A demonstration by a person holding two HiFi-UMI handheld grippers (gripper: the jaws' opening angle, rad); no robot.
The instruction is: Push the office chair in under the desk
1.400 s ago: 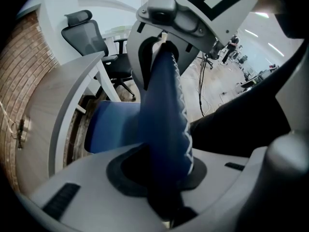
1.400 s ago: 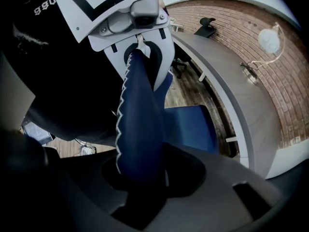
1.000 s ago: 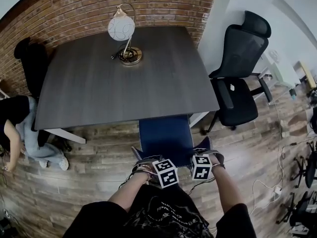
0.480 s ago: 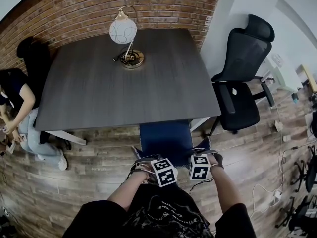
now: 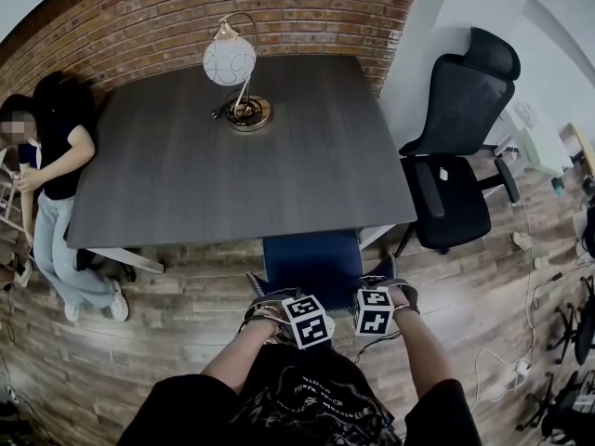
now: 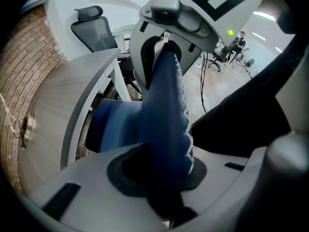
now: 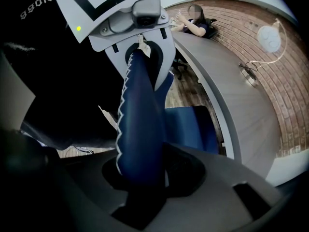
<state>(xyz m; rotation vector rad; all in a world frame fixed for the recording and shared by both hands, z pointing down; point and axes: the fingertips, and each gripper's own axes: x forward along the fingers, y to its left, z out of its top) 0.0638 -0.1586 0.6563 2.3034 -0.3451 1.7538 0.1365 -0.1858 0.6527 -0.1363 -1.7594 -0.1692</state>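
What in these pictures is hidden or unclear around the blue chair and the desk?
- Blue chair base and wheels: head view, hidden under its own seat and the desk.
- Seat front: head view, covered by the desk edge.
- Jaws of left gripper and right gripper: head view, hidden under their marker cubes.
- Lamp cable: head view, too small to follow.
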